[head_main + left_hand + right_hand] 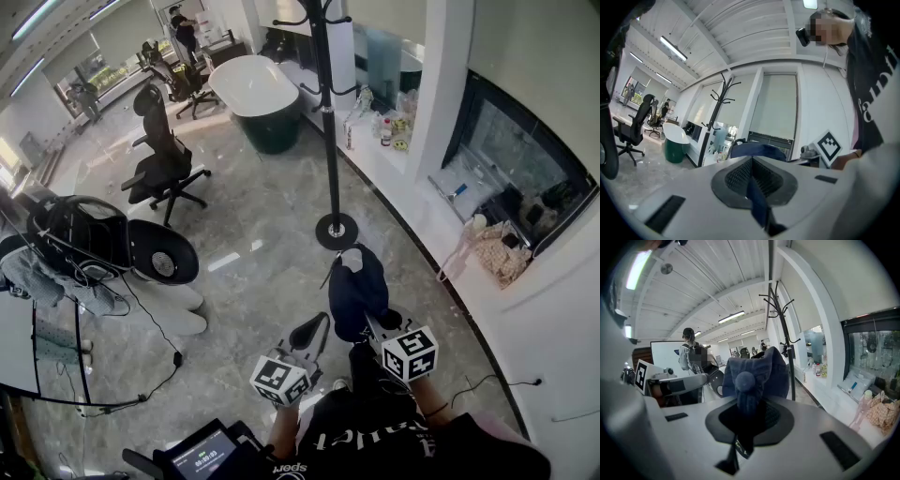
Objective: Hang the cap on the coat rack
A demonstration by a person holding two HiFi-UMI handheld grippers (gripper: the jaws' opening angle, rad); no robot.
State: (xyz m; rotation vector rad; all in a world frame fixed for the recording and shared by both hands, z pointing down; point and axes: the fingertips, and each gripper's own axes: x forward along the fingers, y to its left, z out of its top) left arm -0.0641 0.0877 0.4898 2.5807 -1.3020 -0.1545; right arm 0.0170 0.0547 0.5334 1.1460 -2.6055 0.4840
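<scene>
Right gripper [375,325], head view: clamped on the cap [358,286], just short of the rack [330,141] base, with the left gripper [309,335] farther from the rack. Left gripper view: jaws pinch a blue strip of cap. Right gripper view: cap bunched in front of the rack. Best to lift high and spread the opening over a hook [768,297].

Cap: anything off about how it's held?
Yes. The dark blue fabric cap is crumpled rather than held in shape. The right tool pinches its bunched crown, and the left tool grips only a thin blue strip of it. The black standing coat rack stands upright, apart from it.
</scene>
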